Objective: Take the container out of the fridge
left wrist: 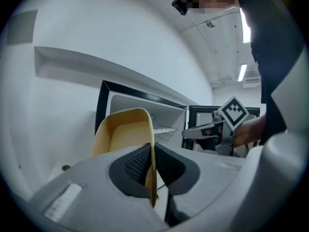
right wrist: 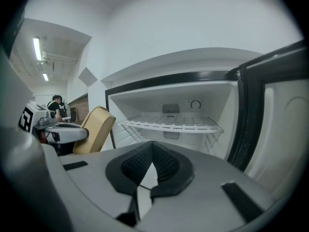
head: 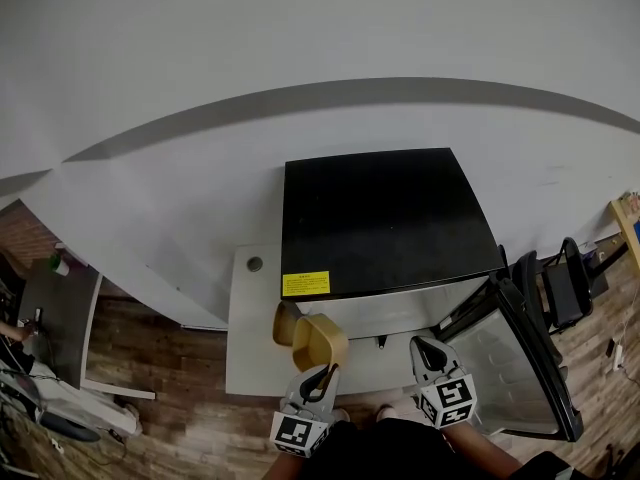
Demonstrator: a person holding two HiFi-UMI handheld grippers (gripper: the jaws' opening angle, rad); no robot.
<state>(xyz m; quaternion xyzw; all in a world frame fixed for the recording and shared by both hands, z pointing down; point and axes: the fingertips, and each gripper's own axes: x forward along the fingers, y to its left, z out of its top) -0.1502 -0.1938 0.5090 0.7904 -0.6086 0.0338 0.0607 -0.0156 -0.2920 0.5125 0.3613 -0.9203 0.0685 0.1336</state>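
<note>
White wall, white bench (head: 250, 348) from the head view: left gripper (head: 318, 373) clamped on one wall of the tan plastic container (head: 318, 340), already outside the black-topped fridge (head: 385, 218).
Left gripper view: thin single-wall pinch, so the container could swing or slip.
Right gripper view: right gripper (right wrist: 152, 161) closed, empty. Open fridge door (right wrist: 285, 124) crowds the right; room to the left.

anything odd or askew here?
Nothing serious. The yellow container hangs tilted outside the fridge, pinched by one wall in the left tongs. It looks empty and nothing has spilled. The fridge door stands wide open.
</note>
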